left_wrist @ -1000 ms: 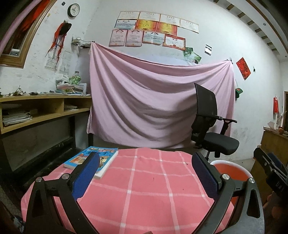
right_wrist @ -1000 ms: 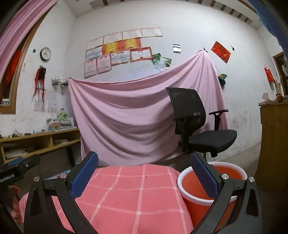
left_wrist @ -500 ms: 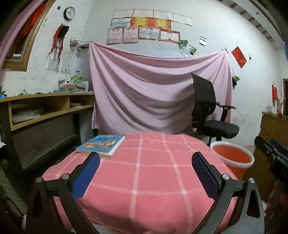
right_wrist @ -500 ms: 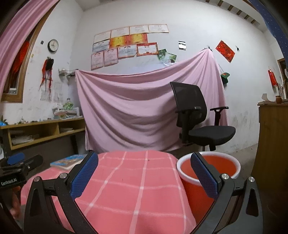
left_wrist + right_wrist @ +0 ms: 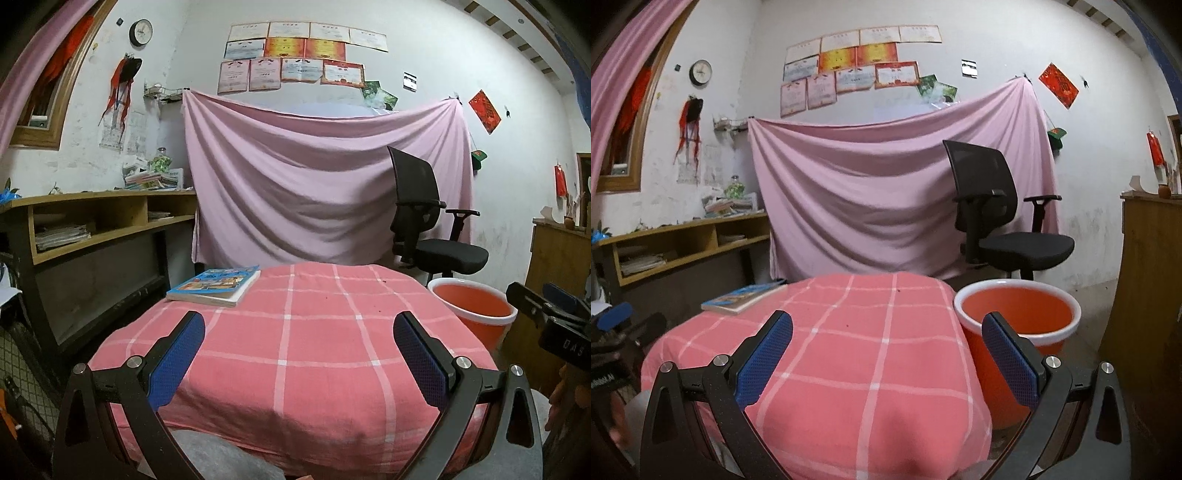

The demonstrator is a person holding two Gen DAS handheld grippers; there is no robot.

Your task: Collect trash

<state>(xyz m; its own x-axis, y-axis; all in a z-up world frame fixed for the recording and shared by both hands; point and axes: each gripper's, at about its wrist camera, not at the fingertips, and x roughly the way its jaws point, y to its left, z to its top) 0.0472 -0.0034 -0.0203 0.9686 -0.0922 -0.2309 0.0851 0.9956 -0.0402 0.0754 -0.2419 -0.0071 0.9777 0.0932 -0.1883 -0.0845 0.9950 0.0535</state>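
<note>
Left gripper (image 5: 297,338): blue-padded fingers spread wide, nothing between them, held low at the near edge of the table. Right gripper (image 5: 886,338): same state, fingers wide apart and empty; it sits to the right, one finger in line with the table top and the other in front of the bucket. From the left wrist view the right gripper shows at the far right edge; from the right wrist view the left one shows at the far left edge.

Table (image 5: 314,354): one, rounded, covered in a pink cloth with a white check. A few small dark specks on the cloth, too small to identify. No piece of trash can be made out on it in either view.

Book (image 5: 214,284): one, blue illustrated cover, lying flat at the table's far-left part, near the edge.

Bucket (image 5: 1017,314): one, orange with a white rim, standing on the floor just beside the table's right side. Open top; the visible part of the inside appears plain orange, the bottom not seen.

Office chair (image 5: 1001,210): one, black, mesh back, armrests, beyond the bucket.

Pink sheet (image 5: 321,184): one, hung across the back wall behind table and chair.

Wooden shelf unit (image 5: 96,218): one, along the left wall, papers stacked in its compartments.

Wall clock (image 5: 140,32): one, upper left. Certificates (image 5: 295,55): about eleven, in rows above the sheet.
</note>
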